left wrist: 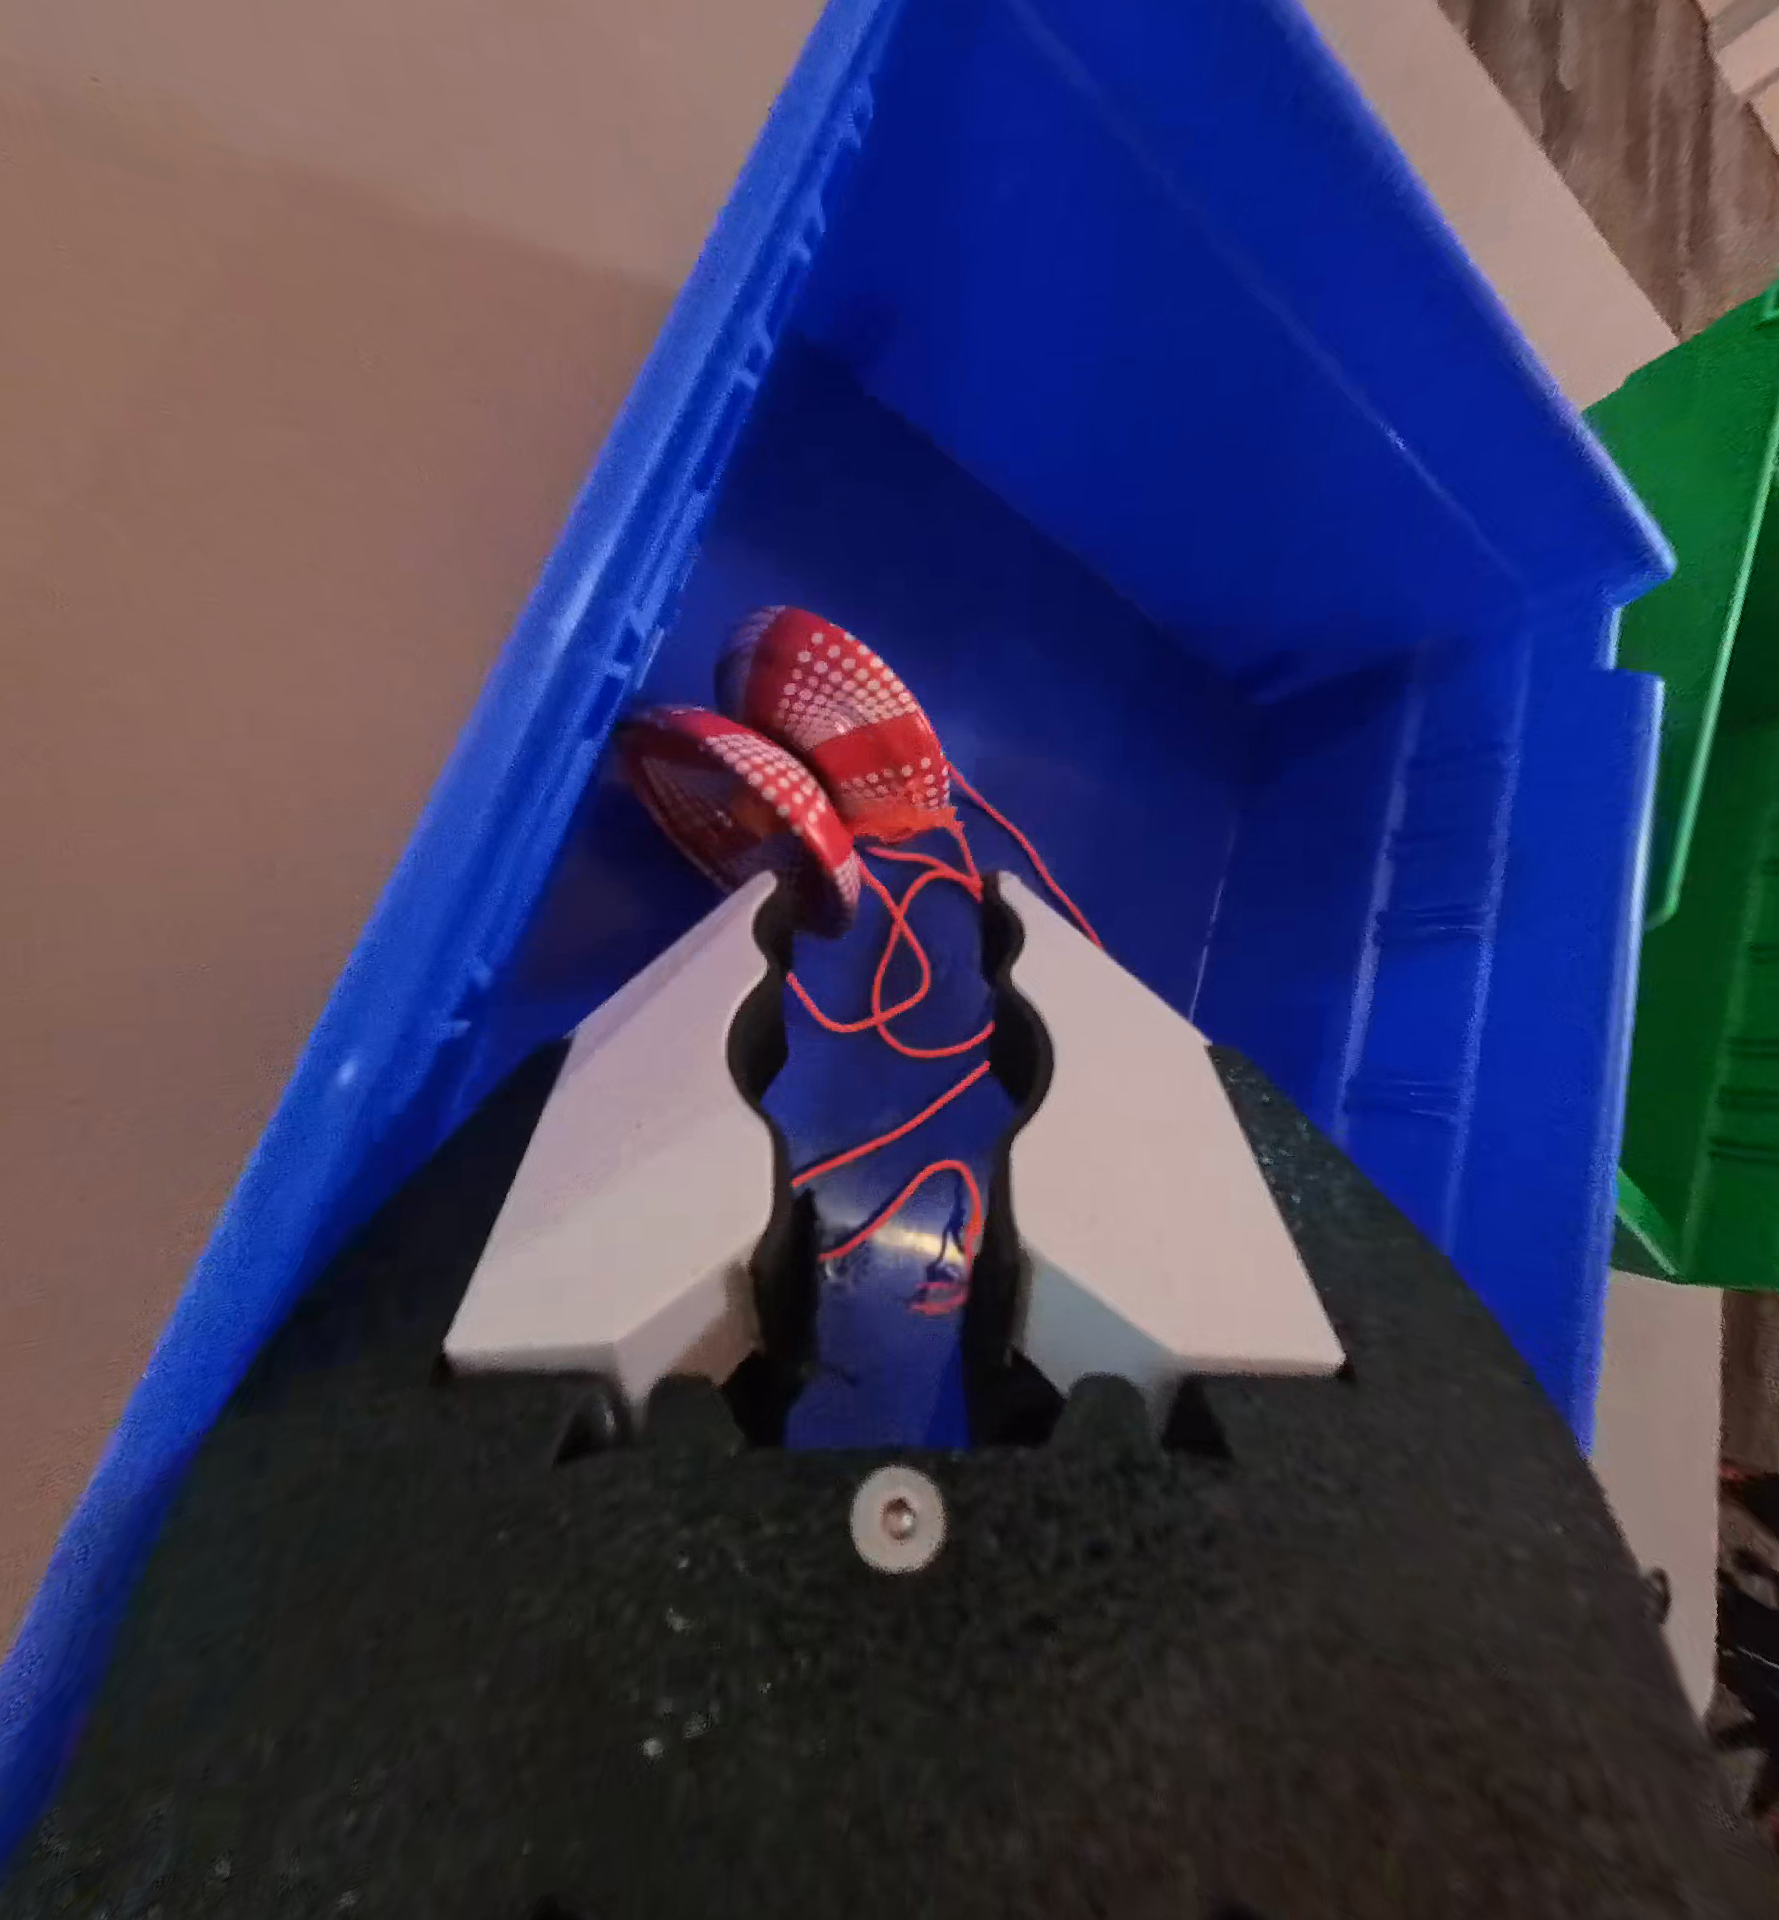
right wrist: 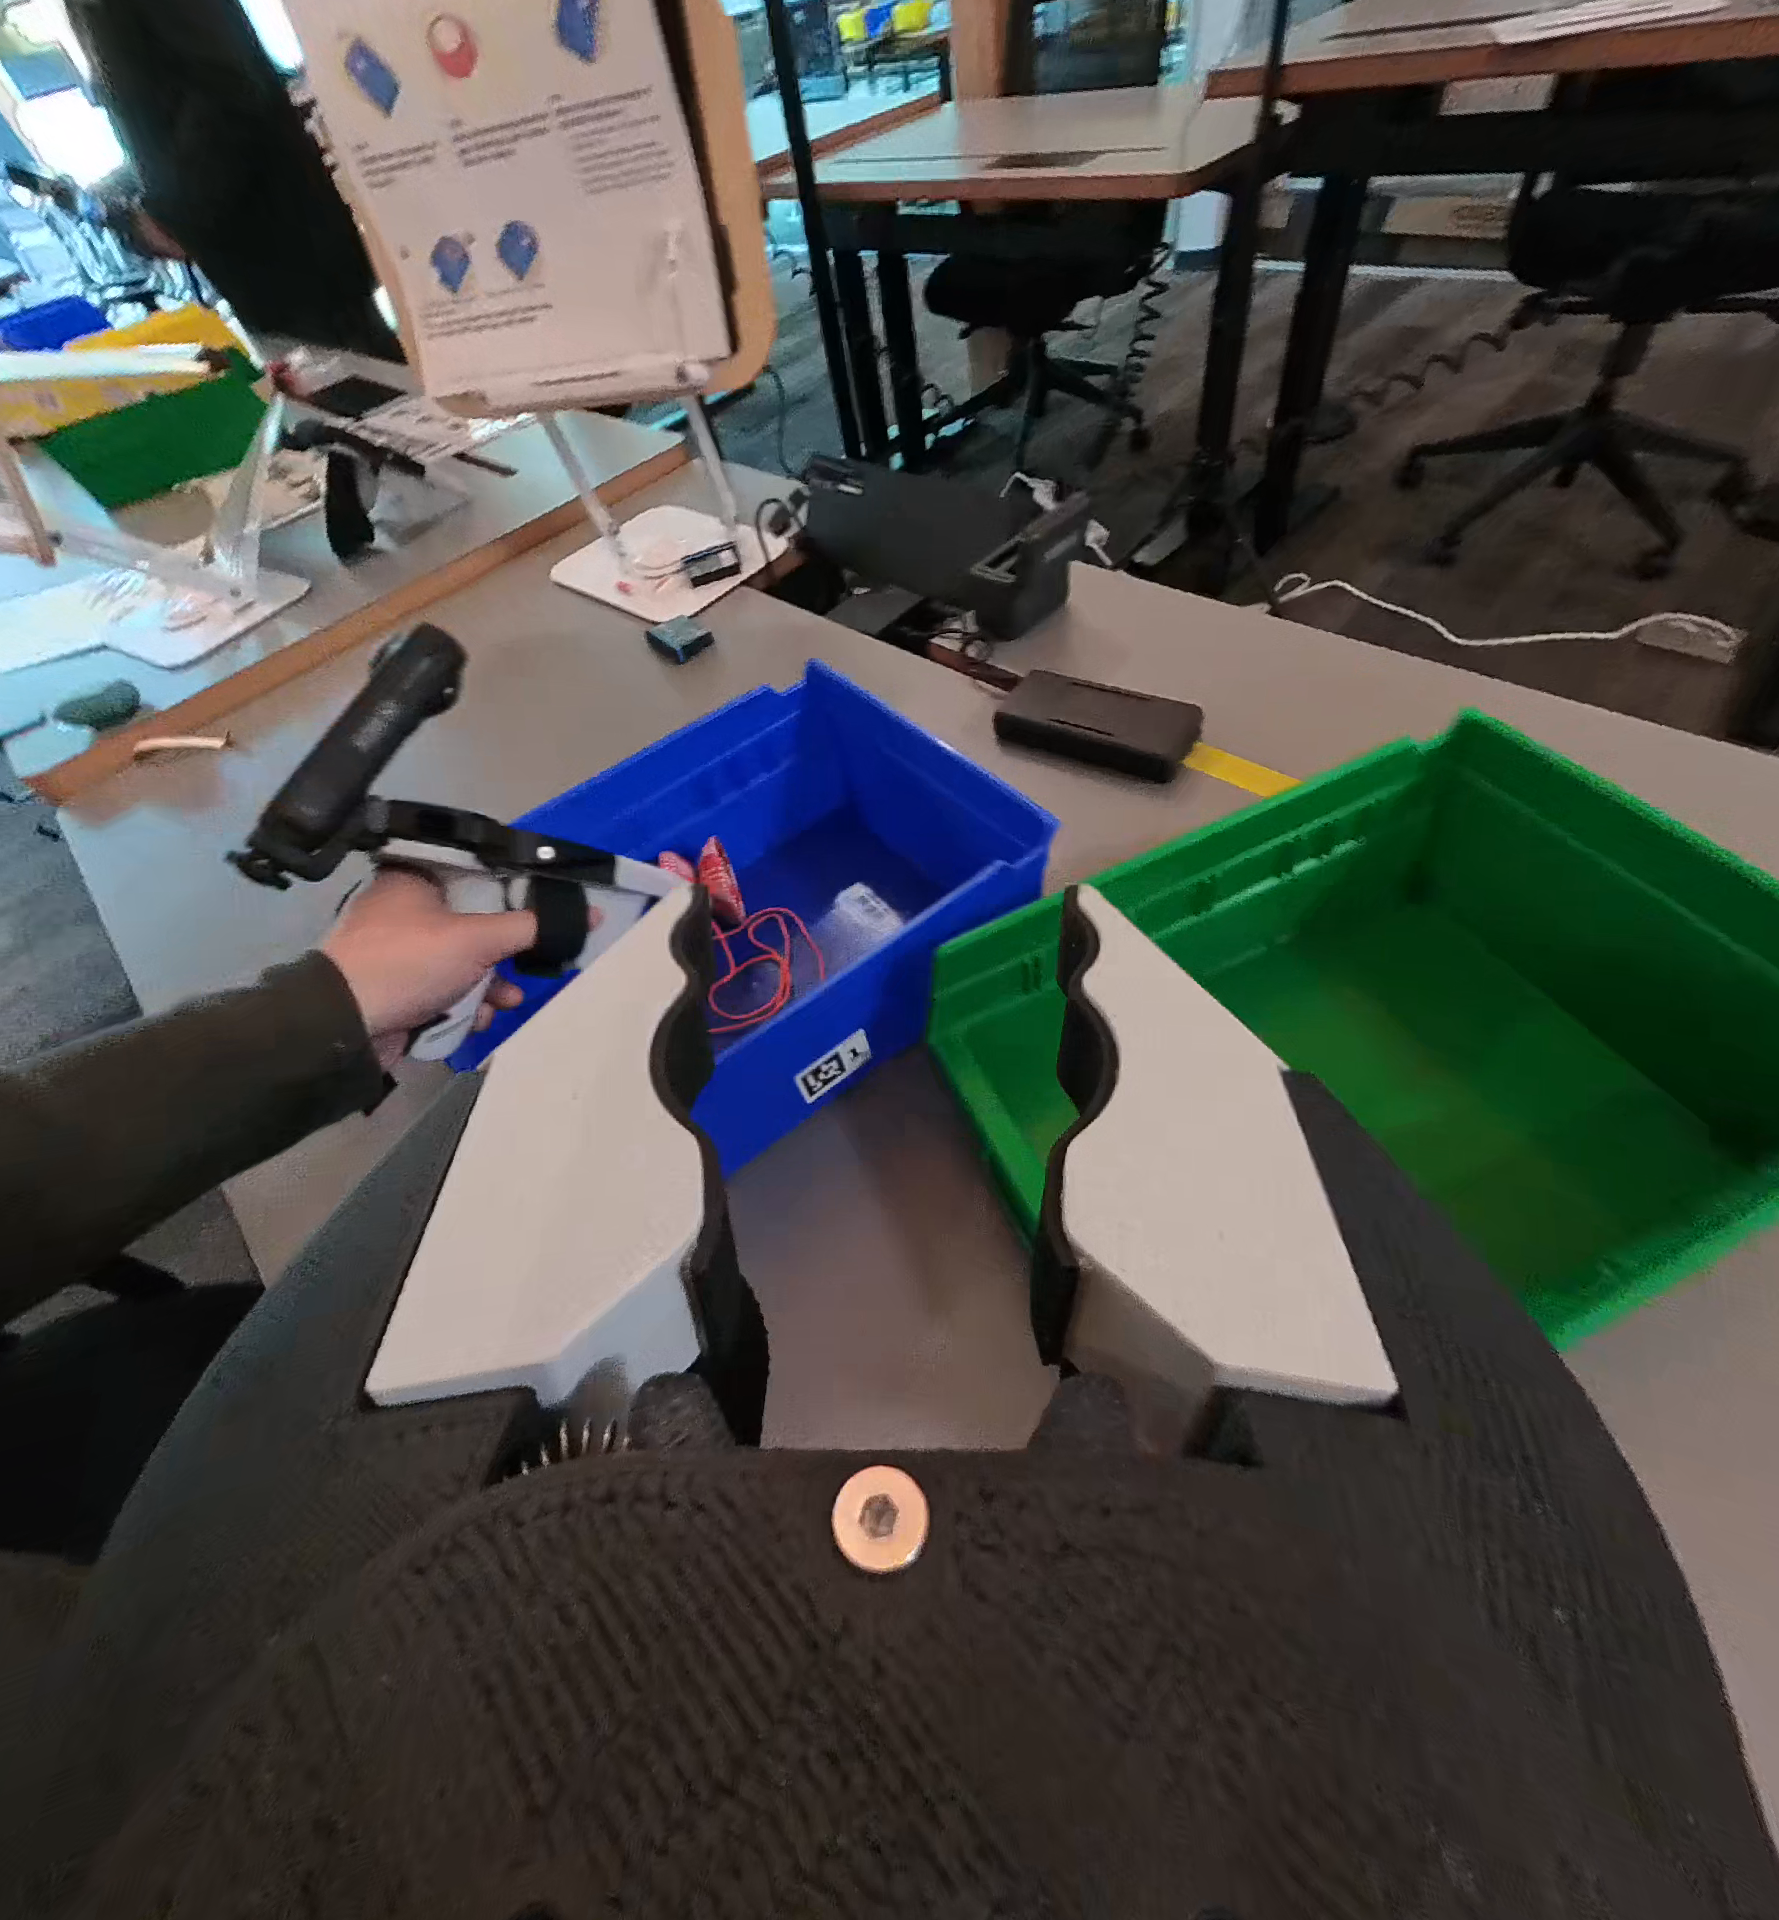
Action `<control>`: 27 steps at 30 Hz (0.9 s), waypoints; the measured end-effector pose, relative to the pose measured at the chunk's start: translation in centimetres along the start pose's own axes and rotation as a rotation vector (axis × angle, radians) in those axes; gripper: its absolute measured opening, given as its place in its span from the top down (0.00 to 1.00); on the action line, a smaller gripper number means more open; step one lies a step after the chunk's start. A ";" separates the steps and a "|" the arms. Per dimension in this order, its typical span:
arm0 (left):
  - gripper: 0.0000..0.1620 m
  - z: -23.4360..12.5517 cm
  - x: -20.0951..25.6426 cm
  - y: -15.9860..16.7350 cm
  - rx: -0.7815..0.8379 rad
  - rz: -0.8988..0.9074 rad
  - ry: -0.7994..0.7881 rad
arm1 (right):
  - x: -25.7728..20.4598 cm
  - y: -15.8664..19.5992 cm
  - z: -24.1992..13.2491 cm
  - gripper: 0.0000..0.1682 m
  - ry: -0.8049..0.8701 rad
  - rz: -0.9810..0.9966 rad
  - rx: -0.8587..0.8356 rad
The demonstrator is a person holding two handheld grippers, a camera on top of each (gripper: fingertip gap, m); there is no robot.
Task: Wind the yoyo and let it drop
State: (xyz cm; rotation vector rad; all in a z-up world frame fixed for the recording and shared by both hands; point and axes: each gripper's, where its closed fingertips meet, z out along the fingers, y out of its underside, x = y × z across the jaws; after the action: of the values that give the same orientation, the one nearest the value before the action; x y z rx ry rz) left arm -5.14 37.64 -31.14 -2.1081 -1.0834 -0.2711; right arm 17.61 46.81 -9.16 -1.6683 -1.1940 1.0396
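A red yoyo (left wrist: pixel 791 769) with white dots lies on its side against the left wall of a blue bin (left wrist: pixel 1124 436). Its loose red string (left wrist: pixel 916 987) lies in loops on the bin floor. My left gripper (left wrist: pixel 880 894) is open and reaches into the bin, with the string between its fingers and the left fingertip at the yoyo's rim. In the right wrist view the yoyo (right wrist: pixel 710 871) and string (right wrist: pixel 760 966) show in the blue bin (right wrist: pixel 968 800). A hand (right wrist: pixel 417 956) holds the left gripper there. My right gripper (right wrist: pixel 883 904) is open and empty above the table, short of the bins.
A green bin (right wrist: pixel 1487 987) stands empty right of the blue one and also shows in the left wrist view (left wrist: pixel 1747 831). A small white item (right wrist: pixel 864 909) lies in the blue bin. A black box (right wrist: pixel 1098 722) and a sign stand (right wrist: pixel 656 551) sit farther back on the grey table (right wrist: pixel 885 1226).
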 end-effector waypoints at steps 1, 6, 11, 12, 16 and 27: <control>0.81 0.5 -0.1 0.0 -0.003 -0.011 0.011 | -0.9 0.0 0.6 0.61 -0.009 -0.018 -0.008; 0.97 1.4 -0.3 -0.9 0.053 0.025 0.024 | -3.2 0.6 2.2 0.61 -0.017 -0.069 -0.056; 0.99 1.0 0.7 -1.8 0.091 0.238 -0.015 | -3.1 1.6 2.5 0.66 0.025 -0.070 -0.079; 0.99 0.7 1.5 -2.2 0.109 0.267 0.013 | -3.0 1.7 2.5 0.71 0.040 -0.075 -0.072; 0.99 -3.3 8.8 -5.4 0.266 0.413 0.251 | -2.5 -0.3 2.5 0.88 0.087 -0.085 -0.010; 0.99 -20.5 37.6 -3.0 0.523 1.025 0.988 | -2.5 -13.7 -6.4 0.74 -0.035 0.188 0.298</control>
State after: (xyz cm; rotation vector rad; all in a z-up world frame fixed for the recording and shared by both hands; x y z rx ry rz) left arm 18.81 47.67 3.08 -1.4642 0.4800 -0.3850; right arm 19.10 46.41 6.10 -1.5505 -0.8655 1.2988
